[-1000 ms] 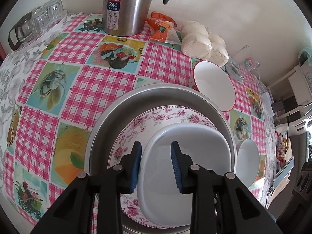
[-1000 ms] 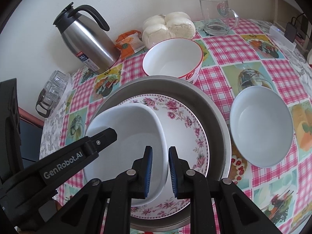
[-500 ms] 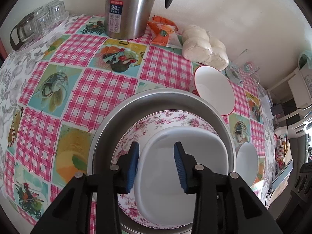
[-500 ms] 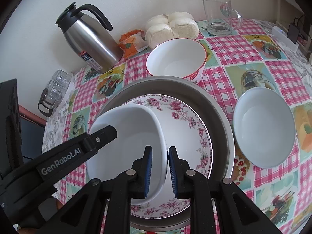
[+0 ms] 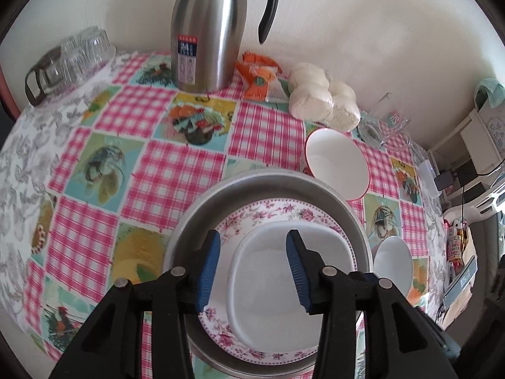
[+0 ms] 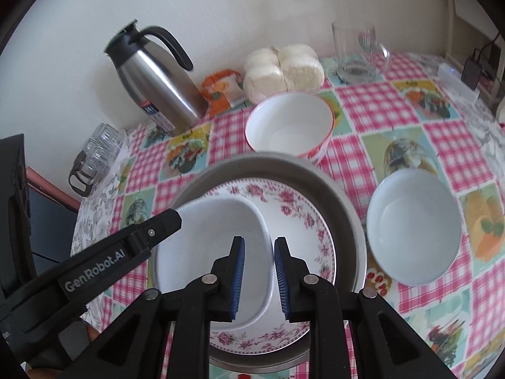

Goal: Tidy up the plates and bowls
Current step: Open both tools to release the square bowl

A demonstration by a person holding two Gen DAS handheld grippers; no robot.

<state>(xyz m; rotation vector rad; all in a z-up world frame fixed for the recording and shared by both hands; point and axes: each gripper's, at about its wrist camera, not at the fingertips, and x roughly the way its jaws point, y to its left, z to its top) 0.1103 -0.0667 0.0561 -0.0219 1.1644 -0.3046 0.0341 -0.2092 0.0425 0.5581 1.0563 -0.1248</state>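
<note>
Left wrist view: the left tongs (image 5: 252, 267) reach up from the bottom edge, tilted down over the stack at lower centre, their blue pads spread wide and released, gripping nothing. Between and below the pads sits the square white dish (image 5: 274, 287), resting on the floral plate (image 5: 268, 218), which lies inside the metal pan (image 5: 252, 186). A red-rimmed bowl (image 5: 336, 161) touches the pan's upper-right rim; a plain white bowl (image 5: 393, 262) sits just beside the pan at right. The steel thermos (image 5: 208, 28) stands at top centre on the checked counter (image 5: 164, 164), with steamed buns (image 5: 325, 98) to its right.

Right wrist view: the right tongs (image 6: 258, 279) enter from the bottom, pads set either side of the square white dish's (image 6: 214, 243) right wall with a narrow gap left (whether they actually press it, I cannot tell). The left tongs' black arm (image 6: 126, 246) slants in from the lower left, tip above the dish's left rim. The dish lies on the left half of the floral plate (image 6: 303, 221) in the metal pan (image 6: 341, 202). The plain white bowl (image 6: 413, 227) sits at right, the red-rimmed bowl (image 6: 288, 126) above centre.
</note>
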